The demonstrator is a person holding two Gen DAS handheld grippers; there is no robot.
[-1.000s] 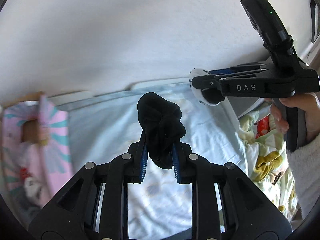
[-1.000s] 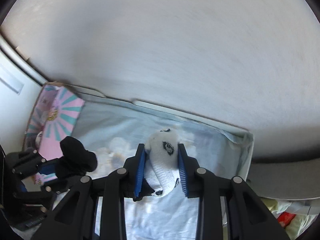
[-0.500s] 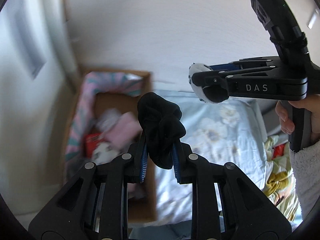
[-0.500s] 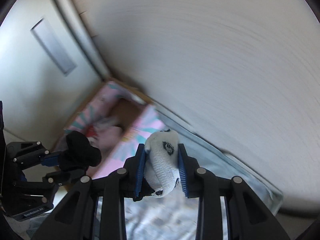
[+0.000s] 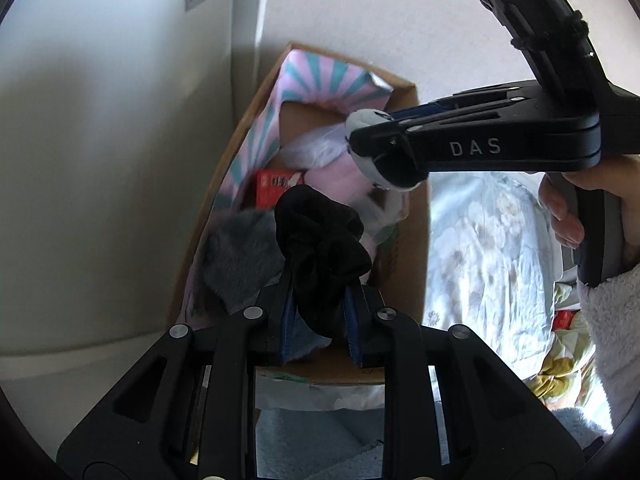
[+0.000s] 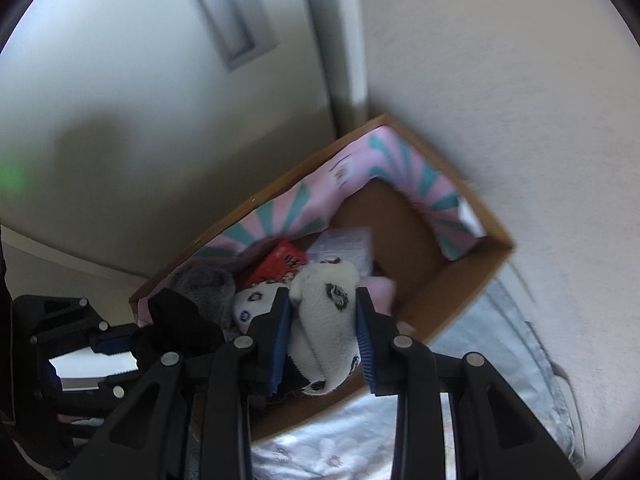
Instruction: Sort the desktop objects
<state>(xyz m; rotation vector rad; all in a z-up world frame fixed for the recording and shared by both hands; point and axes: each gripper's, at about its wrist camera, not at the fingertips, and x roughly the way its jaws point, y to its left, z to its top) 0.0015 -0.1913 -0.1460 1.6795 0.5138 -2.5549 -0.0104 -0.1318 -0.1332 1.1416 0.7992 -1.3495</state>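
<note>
The left gripper [image 5: 320, 312] is clamped on a black sock [image 5: 320, 248] and the right gripper [image 6: 323, 340] on a white panda-print sock [image 6: 326, 304]. Both point steeply down over the open cardboard box [image 6: 460, 280], whose interior stretches toward 12 o'clock from each bundle. In the left wrist view the right gripper sits at 1 o'clock, farther across the box, so either sock looks ready to drop in.

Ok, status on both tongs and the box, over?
Left tongs shut on black sock. Right tongs shut on white panda sock. Both above cardboard box. Nothing blocking.
</note>
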